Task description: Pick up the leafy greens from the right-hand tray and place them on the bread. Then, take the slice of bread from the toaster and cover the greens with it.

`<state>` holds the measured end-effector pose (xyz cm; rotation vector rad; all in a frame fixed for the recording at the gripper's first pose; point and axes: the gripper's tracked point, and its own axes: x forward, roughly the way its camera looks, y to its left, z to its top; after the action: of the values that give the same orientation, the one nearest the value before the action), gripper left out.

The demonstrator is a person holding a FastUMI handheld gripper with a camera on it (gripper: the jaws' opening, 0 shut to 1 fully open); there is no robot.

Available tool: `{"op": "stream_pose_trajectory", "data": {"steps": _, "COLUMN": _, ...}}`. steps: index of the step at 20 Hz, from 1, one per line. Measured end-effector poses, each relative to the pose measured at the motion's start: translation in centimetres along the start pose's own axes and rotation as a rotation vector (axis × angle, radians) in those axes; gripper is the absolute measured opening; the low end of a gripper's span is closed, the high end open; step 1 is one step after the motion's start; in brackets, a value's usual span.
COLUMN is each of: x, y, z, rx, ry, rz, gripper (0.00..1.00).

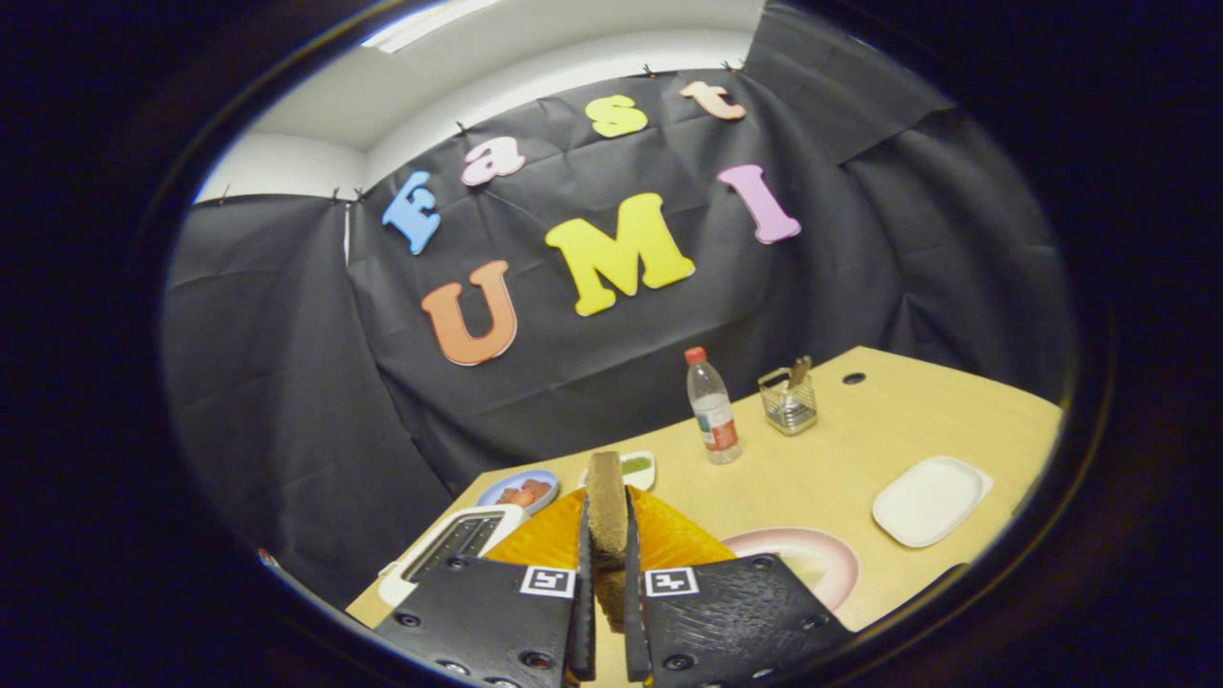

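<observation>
Right now the gripper [606, 583] is nearly closed, both fingers [584, 573] pressing on a slice of bread [607, 511] held upright on edge btwn them, its brown crust sticking up past the fingertips. Just beyond the fingers, under the slice, sits an orange ribbed plate [549, 537]; can't tell what lies on it. To the left of the fingers, close by, is the white toaster [449, 547] w/ its dark slot facing up. Further ahead and a bit left is a blue plate [521, 489] w/ reddish pieces on it, and right behind the bread's top a small white tray [638, 468] w/ smth green in it, partly hidden by the slice. To the right of the fingers lies a pink plate [807, 559], and further right an empty white tray [932, 500]. Well ahead on the wooden table [860, 440] stand a clear bottle [713, 409] w/ red cap and a small wire basket [788, 399] near it.
</observation>
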<state>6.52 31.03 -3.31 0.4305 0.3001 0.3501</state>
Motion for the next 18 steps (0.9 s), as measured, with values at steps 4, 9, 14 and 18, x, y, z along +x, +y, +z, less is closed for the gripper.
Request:
{"op": "stream_pose_trajectory", "data": {"steps": 4, "x": 1.5, "y": -3.2, "z": -3.2, "rx": 0.083, "ry": 0.056, "rz": -0.023, "gripper": 0.12}}
{"op": "stream_pose_trajectory", "data": {"steps": 9, "x": 2.8, "y": -5.1, "z": -5.8, "rx": 0.197, "ry": 0.081, "rz": -0.029, "gripper": 0.12}}
{"op": "stream_pose_trajectory", "data": {"steps": 14, "x": 2.9, "y": -8.1, "z": -6.8, "rx": 0.218, "ry": 0.088, "rz": -0.067, "gripper": 0.12}}
{"op": "stream_pose_trajectory", "data": {"steps": 18, "x": 2.8, "y": -9.7, "z": -8.6, "rx": 0.196, "ry": 0.152, "rz": -0.08, "gripper": 0.18}}
